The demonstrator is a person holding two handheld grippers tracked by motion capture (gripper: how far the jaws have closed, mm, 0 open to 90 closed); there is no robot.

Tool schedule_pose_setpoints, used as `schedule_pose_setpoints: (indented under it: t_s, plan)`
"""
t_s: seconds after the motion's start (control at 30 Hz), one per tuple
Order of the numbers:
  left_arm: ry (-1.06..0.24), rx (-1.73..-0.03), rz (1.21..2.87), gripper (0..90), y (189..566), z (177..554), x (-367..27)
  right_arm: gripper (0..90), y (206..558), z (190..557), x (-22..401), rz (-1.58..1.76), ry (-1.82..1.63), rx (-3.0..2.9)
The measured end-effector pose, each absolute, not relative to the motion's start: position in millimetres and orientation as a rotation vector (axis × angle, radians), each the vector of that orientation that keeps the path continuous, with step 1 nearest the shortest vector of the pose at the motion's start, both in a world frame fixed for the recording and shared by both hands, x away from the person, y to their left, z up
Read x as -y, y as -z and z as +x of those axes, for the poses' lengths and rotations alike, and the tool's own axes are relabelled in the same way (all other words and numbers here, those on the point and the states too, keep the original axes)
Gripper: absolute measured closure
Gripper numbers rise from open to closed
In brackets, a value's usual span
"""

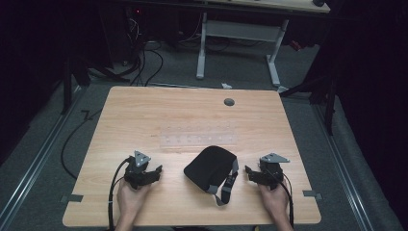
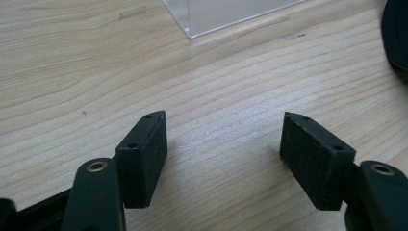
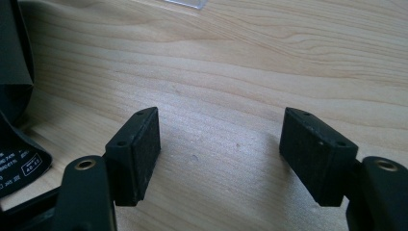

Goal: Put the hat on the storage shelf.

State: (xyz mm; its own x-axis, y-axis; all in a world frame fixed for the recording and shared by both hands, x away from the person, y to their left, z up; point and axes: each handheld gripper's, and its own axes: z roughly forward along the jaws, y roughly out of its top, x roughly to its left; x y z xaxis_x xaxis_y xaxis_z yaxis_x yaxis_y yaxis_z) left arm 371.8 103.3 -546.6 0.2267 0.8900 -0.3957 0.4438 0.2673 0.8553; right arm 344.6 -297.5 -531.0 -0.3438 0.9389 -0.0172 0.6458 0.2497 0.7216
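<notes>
A black fabric item [image 1: 210,166] with a grey strap [image 1: 230,183] lies on the wooden table [image 1: 159,110] near the front, between the two hands. My left gripper [image 1: 155,173] rests on the table to its left, jaws wide open and empty, pointing toward it. The left gripper view shows the gripper [image 2: 223,144] over bare wood, with the black item [image 2: 397,33] at the right edge. My right gripper [image 1: 249,174] rests to the item's right, also open and empty. The right gripper view has that gripper [image 3: 219,142] over bare wood, with the item [image 3: 14,48] and its labelled strap [image 3: 19,159] at the left.
A flat clear plastic piece [image 1: 197,139] lies on the table just beyond the black item; its corner [image 2: 231,14] is ahead of the left gripper. A grey grommet [image 1: 229,102] sits near the far edge. Another desk's legs [image 1: 202,43] and cables stand on the floor beyond.
</notes>
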Motion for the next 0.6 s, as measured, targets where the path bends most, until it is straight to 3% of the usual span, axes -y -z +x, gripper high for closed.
schedule_pose_setpoints:
  t_s: [0.6]
  plan:
    - [-0.485,-1.391,1.363,29.7,546.8,370.0,-102.6,31.3,530.9,340.1,298.3,1.447,-0.872,-2.074]
